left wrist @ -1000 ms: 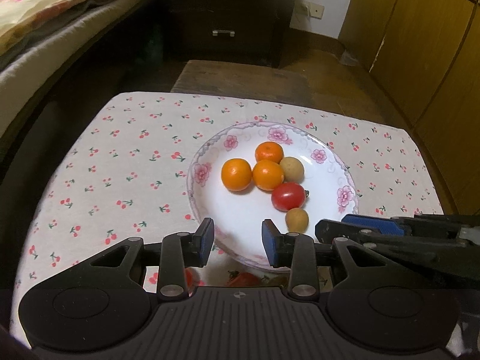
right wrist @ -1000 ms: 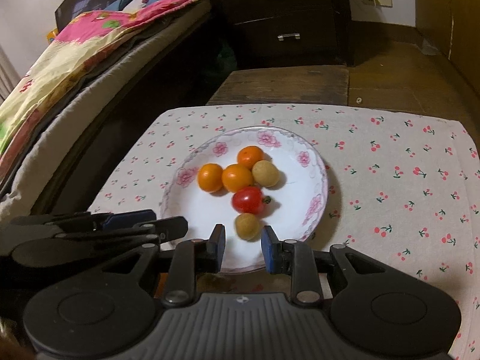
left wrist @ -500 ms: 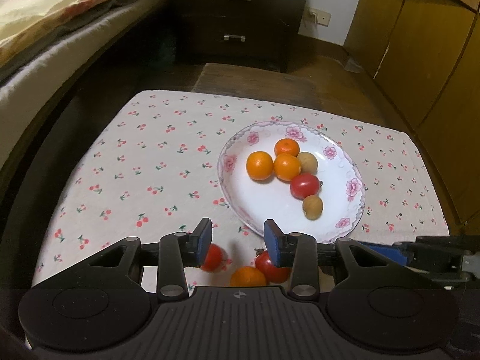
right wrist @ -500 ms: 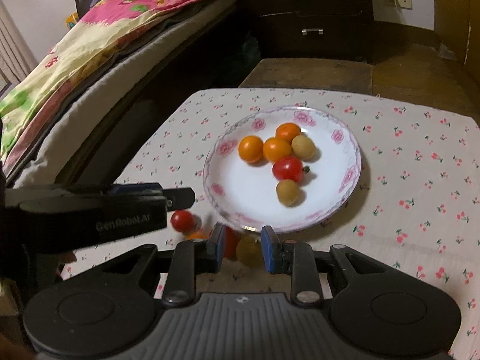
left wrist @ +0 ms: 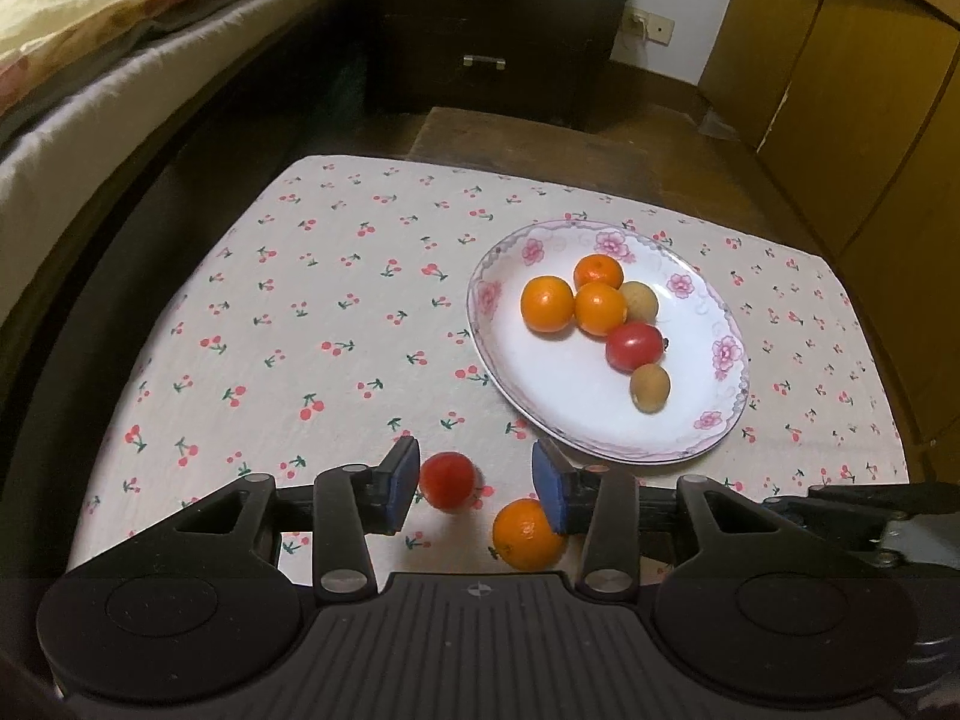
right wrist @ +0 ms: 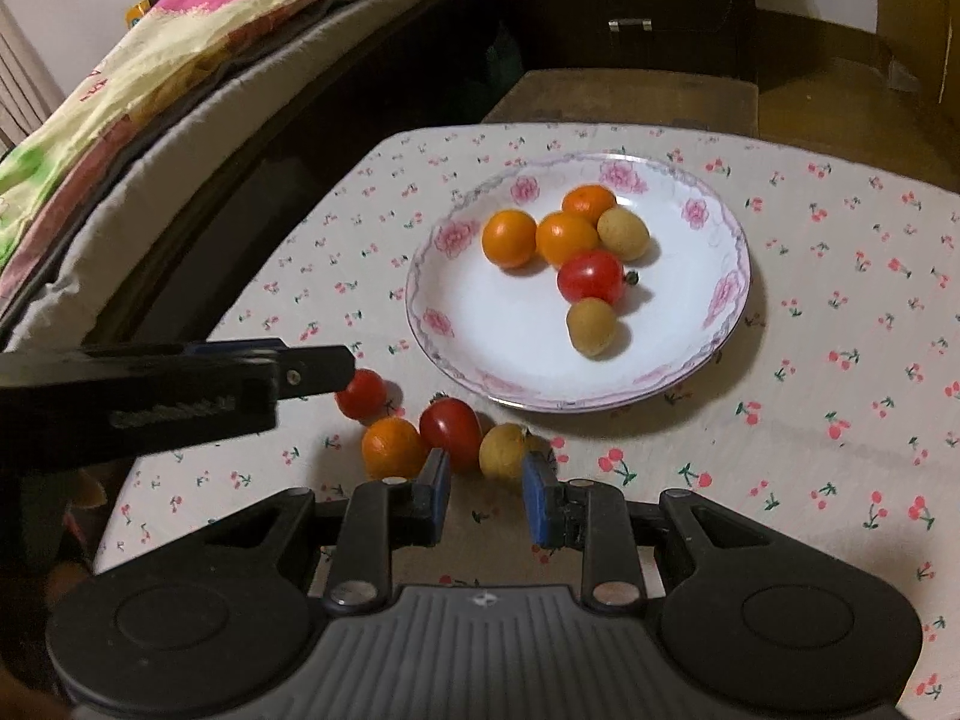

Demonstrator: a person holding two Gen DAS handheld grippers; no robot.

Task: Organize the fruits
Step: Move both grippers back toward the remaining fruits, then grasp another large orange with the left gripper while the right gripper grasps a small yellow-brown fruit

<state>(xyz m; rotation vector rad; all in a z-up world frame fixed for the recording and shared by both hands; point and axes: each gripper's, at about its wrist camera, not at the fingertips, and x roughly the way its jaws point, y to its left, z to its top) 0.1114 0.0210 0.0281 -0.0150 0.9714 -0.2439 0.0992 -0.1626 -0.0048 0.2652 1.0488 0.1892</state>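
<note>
A white flowered plate on the cherry-print cloth holds three oranges, a red tomato and two brown longans. My left gripper hovers over the cloth left of the plate. Its jaws are opening, with a small red tomato between them against the left pad and clear of the right one. An orange lies by the right pad. My right gripper has its jaws drawn close together with nothing in the narrow gap. Just beyond its tips lie an orange, a red tomato and a longan.
A bed with a colourful quilt runs along the left of the table. A dark chest of drawers and a low wooden bench stand behind it, and wooden cupboards on the right. The near table edge is close under both grippers.
Both grippers drew back from the plate's near rim toward the near table edge. The loose fruits came into view. The left jaws stand wider, with the small tomato between them.
</note>
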